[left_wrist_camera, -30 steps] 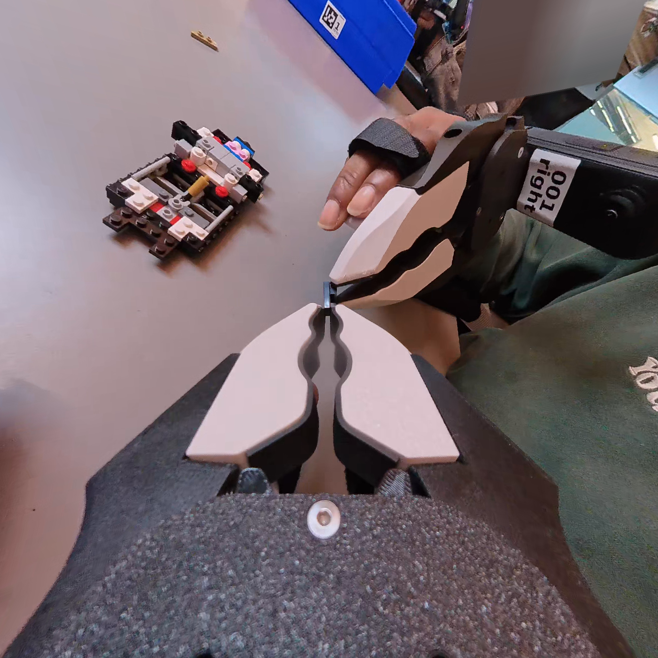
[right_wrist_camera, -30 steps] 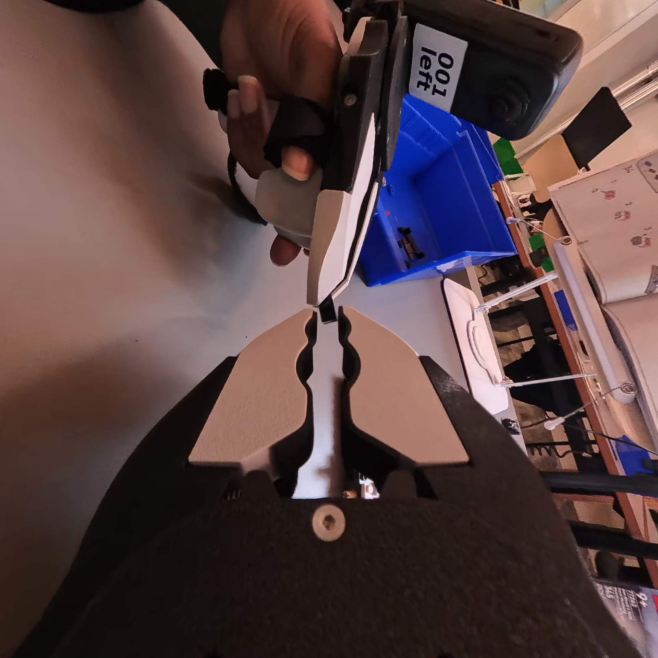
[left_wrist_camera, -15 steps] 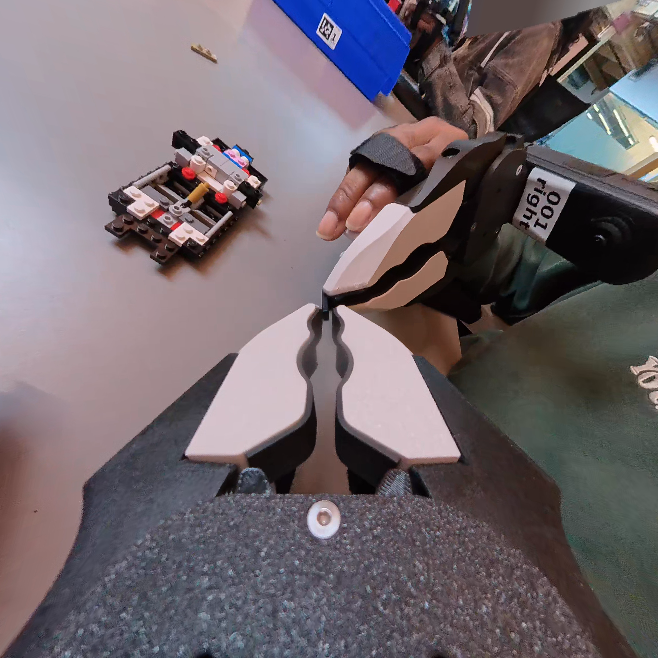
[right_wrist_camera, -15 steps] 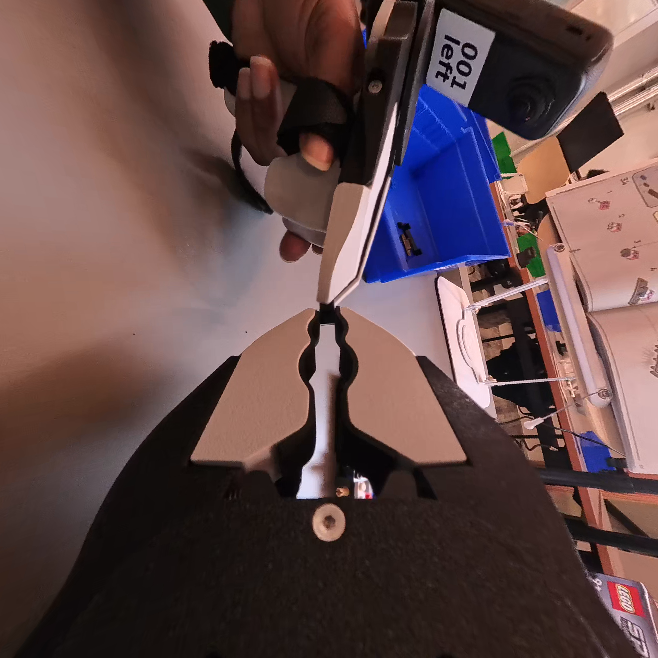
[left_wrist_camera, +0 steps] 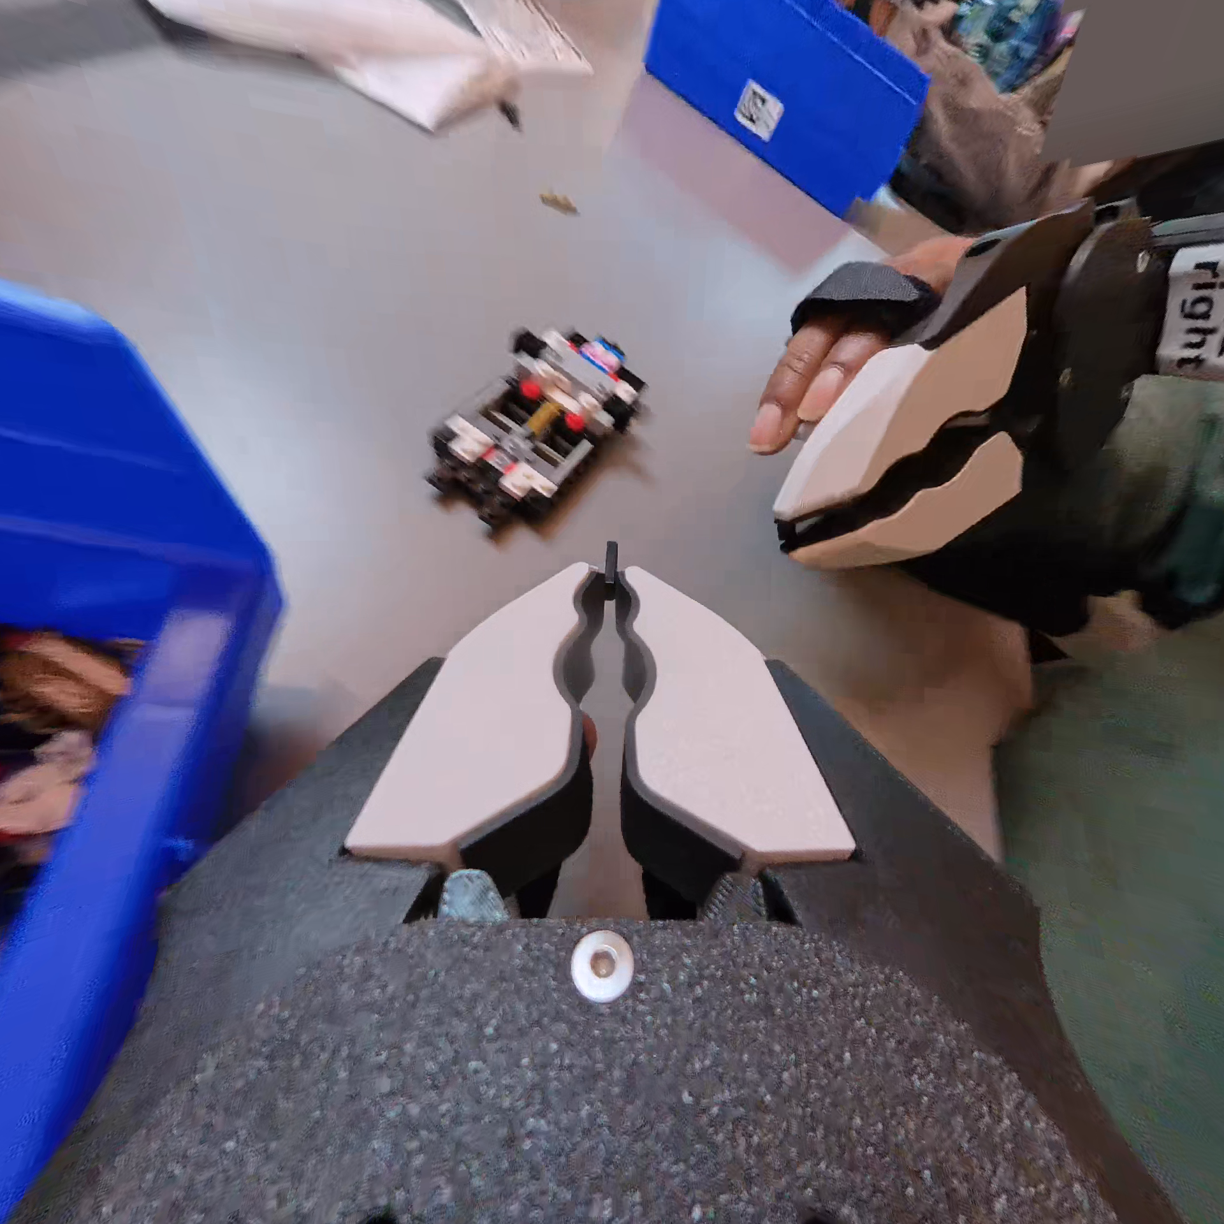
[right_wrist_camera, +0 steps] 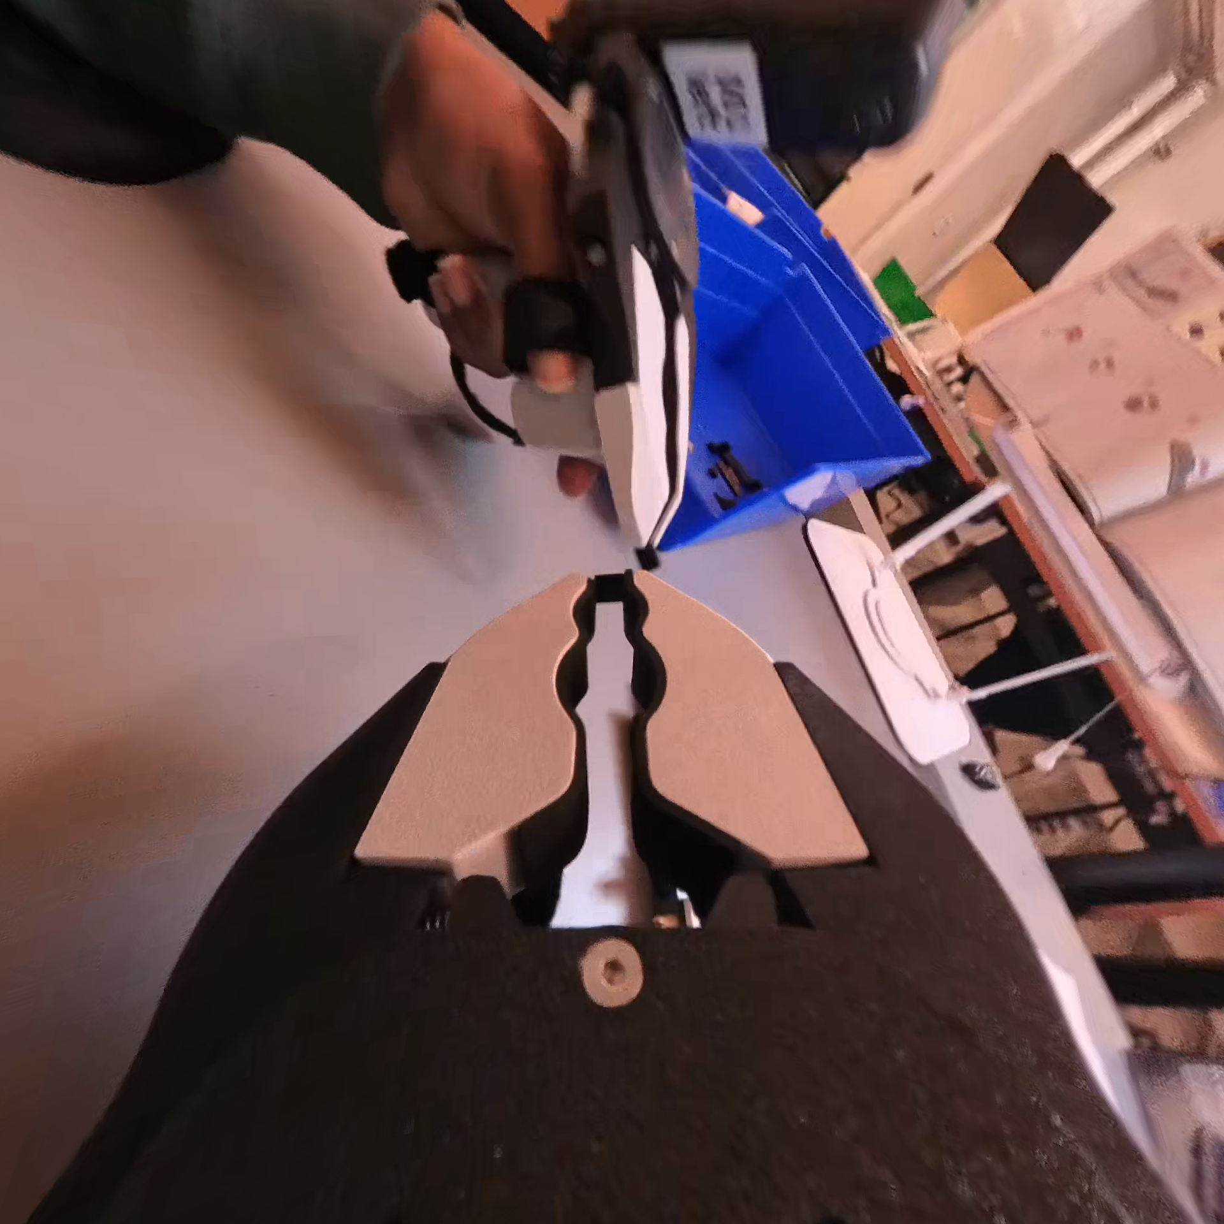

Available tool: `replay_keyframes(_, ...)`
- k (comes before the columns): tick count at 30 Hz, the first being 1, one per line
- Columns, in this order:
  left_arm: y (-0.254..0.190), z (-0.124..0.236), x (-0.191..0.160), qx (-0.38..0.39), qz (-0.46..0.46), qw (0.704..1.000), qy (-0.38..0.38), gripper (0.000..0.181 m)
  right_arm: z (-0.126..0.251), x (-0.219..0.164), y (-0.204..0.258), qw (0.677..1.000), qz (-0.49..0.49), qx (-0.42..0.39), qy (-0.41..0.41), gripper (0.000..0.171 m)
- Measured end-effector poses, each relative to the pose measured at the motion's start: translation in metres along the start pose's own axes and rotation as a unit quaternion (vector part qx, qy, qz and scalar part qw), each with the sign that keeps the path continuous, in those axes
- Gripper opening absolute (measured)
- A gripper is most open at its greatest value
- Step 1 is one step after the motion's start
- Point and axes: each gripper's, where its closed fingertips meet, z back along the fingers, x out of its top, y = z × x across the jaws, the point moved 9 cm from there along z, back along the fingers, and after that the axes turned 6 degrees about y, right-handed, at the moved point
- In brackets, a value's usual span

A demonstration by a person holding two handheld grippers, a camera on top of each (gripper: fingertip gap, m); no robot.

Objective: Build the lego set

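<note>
My left gripper (left_wrist_camera: pixel 609 575) is shut on a small black piece (left_wrist_camera: pixel 610 571) that sticks out past its tips, above the grey table (left_wrist_camera: pixel 278 278). My right gripper (right_wrist_camera: pixel 612 586) is shut on another small black piece (right_wrist_camera: pixel 611 589) pinched between its tips. In the left wrist view the right gripper (left_wrist_camera: pixel 787 530) hovers to the right, apart from the left one. In the right wrist view the left gripper (right_wrist_camera: pixel 646 553) hangs just beyond my tips, with its black piece (right_wrist_camera: pixel 648 560) close to mine; whether they touch I cannot tell. A brick model (left_wrist_camera: pixel 536 424) in black, grey and white lies on the table ahead.
A blue bin (left_wrist_camera: pixel 99 530) with mixed parts stands close on the left. Another blue bin (left_wrist_camera: pixel 781 93) stands at the far right and shows in the right wrist view (right_wrist_camera: pixel 795 397). A small tan piece (left_wrist_camera: pixel 558 202), papers (left_wrist_camera: pixel 397 59) and a white tray (right_wrist_camera: pixel 887 649) lie on the table. Some 5 centimeters of space lies between my two pairs of fingers.
The two grippers, tip to tip around one black part before, have drawn apart. The left gripper swung away to the left, bringing the near blue bin into its view.
</note>
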Motion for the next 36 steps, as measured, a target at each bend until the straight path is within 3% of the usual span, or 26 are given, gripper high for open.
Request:
replay_keyframes(3, 0.006, 0.020, 0.012, 0.121, -0.058, 0.989, -0.058, 0.003, -0.004, -0.005, -0.003, 0.999, -0.030, 0.008, 0.013, 0.008)
replay_keyframes(5, 0.018, 0.034, 0.015, 0.245, -0.088, 0.963, -0.070, 0.003, -0.008, -0.006, 0.000, 1.000, -0.017, 0.007, 0.022, 0.008)
replay_keyframes(7, 0.031, 0.042, 0.014, 0.344, -0.100, 0.932, -0.045, 0.003, -0.012, -0.006, 0.003, 0.999, -0.014, 0.014, 0.037, 0.008)
replay_keyframes(9, 0.040, 0.042, 0.012, 0.380, -0.086, 0.921, -0.020, 0.005, -0.016, -0.007, 0.006, 0.999, -0.013, 0.021, 0.041, 0.008)
replay_keyframes(12, 0.046, 0.035, 0.011, 0.362, -0.059, 0.930, 0.018, 0.044, -0.018, -0.008, 0.007, 0.998, -0.019, 0.024, 0.048, 0.008)
replay_keyframes(17, 0.046, 0.027, 0.014, 0.338, -0.085, 0.937, 0.029, 0.057, -0.018, -0.009, 0.004, 0.998, -0.034, 0.024, 0.048, 0.008)
replay_keyframes(23, 0.038, 0.007, 0.025, 0.317, -0.165, 0.933, 0.037, 0.059, -0.021, -0.009, 0.005, 0.998, -0.032, 0.025, 0.054, 0.008)
replay_keyframes(28, 0.033, 0.012, 0.028, 0.339, -0.197, 0.920, 0.008, 0.055, -0.019, -0.009, 0.000, 0.997, -0.059, 0.011, 0.049, 0.008)
replay_keyframes(30, 0.022, 0.017, 0.032, 0.303, -0.203, 0.931, -0.026, 0.046, -0.016, -0.010, -0.007, 0.994, -0.106, 0.008, 0.029, 0.008)
replay_keyframes(32, 0.004, 0.019, 0.032, 0.217, -0.232, 0.946, -0.061, 0.035, -0.012, -0.010, -0.016, 0.982, -0.188, 0.025, -0.012, 0.008)
replay_keyframes(36, -0.031, 0.014, 0.027, 0.152, -0.331, 0.925, -0.103, 0.030, -0.003, -0.014, -0.037, 0.915, -0.377, 0.085, -0.114, 0.008)
